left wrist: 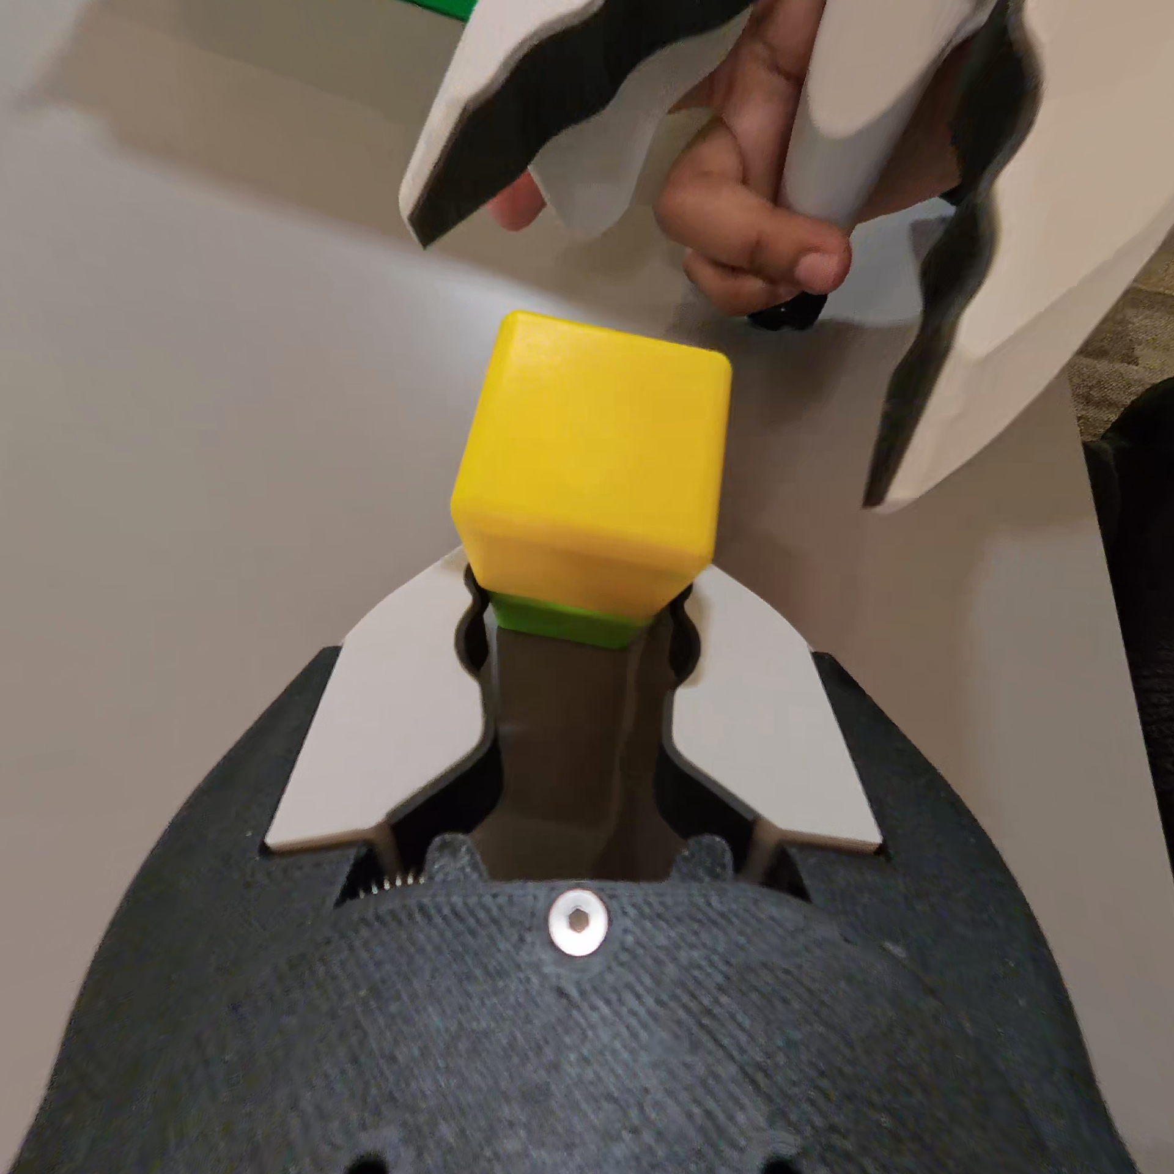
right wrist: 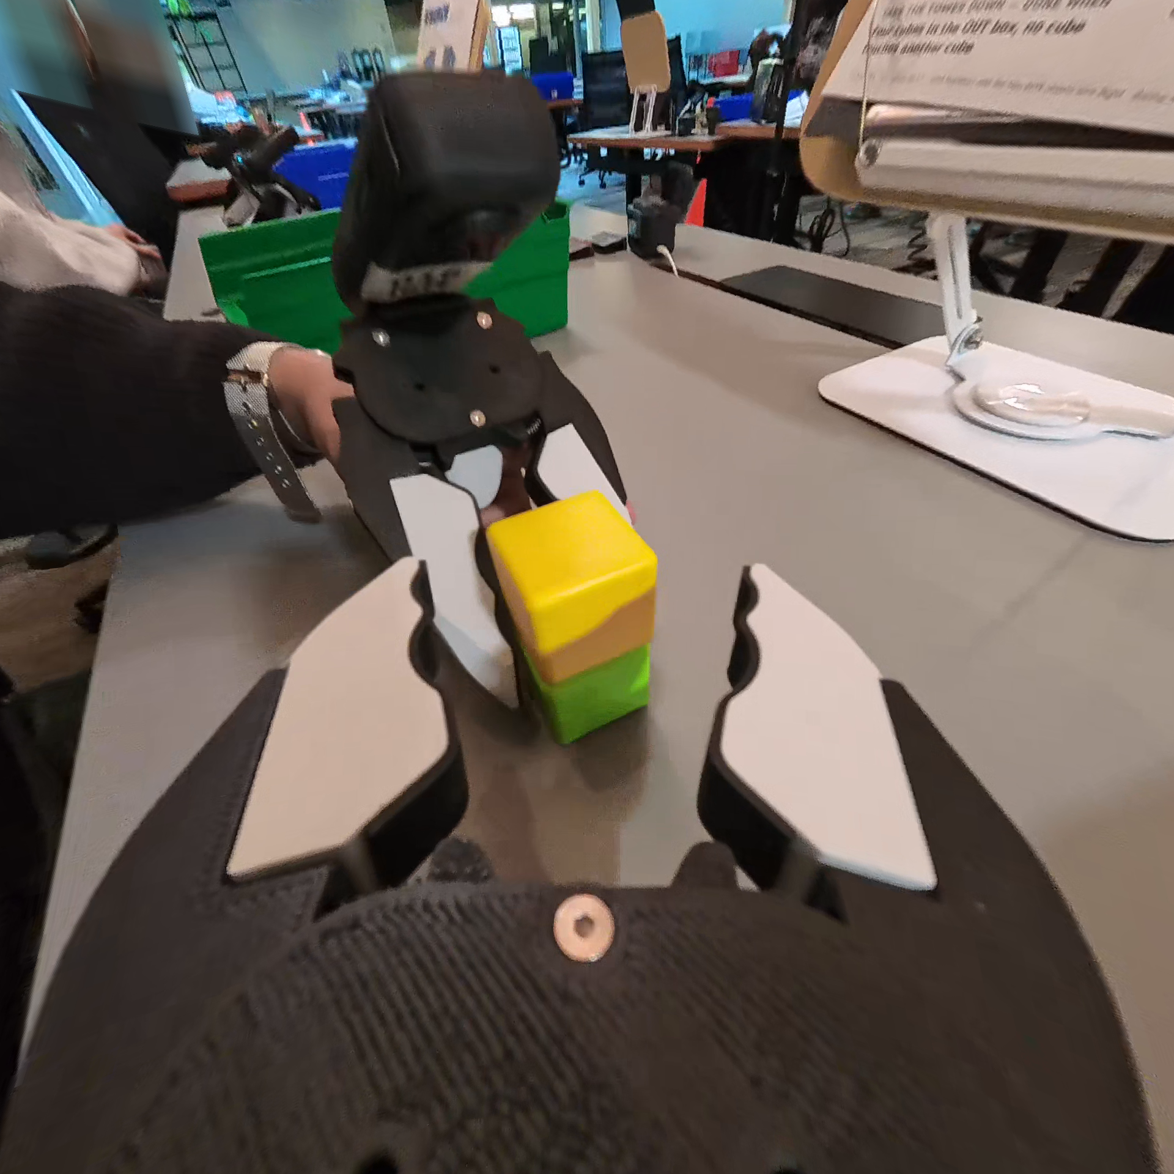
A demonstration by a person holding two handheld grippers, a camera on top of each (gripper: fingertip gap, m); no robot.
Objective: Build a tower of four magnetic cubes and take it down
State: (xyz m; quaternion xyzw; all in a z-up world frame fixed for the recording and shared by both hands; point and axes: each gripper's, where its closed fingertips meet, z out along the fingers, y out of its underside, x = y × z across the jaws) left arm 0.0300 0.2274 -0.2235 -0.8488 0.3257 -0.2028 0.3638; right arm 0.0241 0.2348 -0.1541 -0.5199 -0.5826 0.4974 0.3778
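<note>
Left gripper: jaws pinching the green cube from both sides, tips angled down at the stack.
Right gripper: jaws spread wide, holding nothing, near the stack at its 6 o'clock.
Glossy yellow plastic cube: seated on top of the green plastic cube.
Stack: upright on the grey tabletop.
Green plastic bin: 11 o'clock, well behind.
White stand base: 2 o'clock.

Two claws, one yellow cube, one green cube, one green bin, one stand
</note>
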